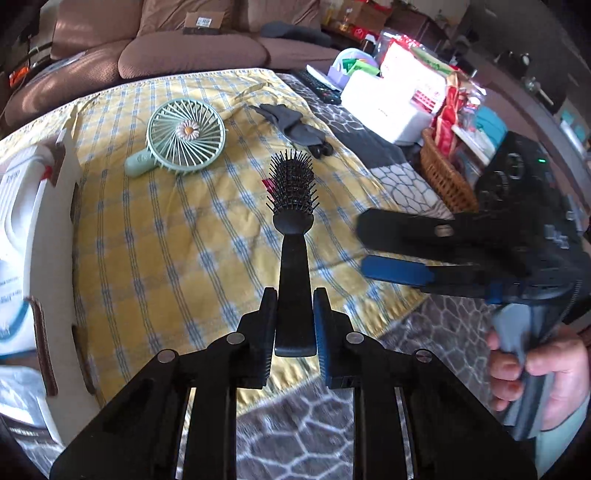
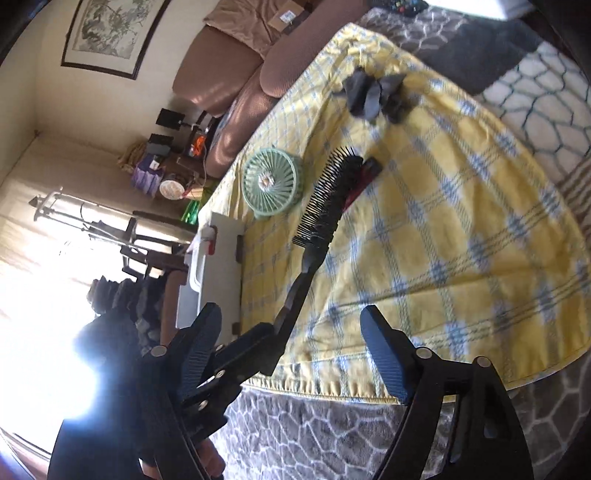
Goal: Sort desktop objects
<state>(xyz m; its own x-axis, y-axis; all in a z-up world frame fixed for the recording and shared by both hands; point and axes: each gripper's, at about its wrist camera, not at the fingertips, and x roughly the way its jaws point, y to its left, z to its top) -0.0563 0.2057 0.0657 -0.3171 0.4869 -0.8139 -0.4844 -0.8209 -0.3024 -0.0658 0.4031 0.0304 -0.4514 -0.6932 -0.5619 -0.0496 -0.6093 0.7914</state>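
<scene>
Left gripper (image 1: 294, 317) clamping hairbrush (image 1: 293, 206) handle, red item (image 1: 269, 184) half-hidden behind

A brown sofa (image 1: 155, 48) is seen at twelve o'clock behind the table. A framed picture (image 2: 110, 33) is hung at eleven o'clock on the wall.

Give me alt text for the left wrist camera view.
The left gripper clamps the handle of a black bristle hairbrush above a yellow checked cloth. A mint-green handheld fan lies beyond, and the open right gripper enters from the right.
</scene>
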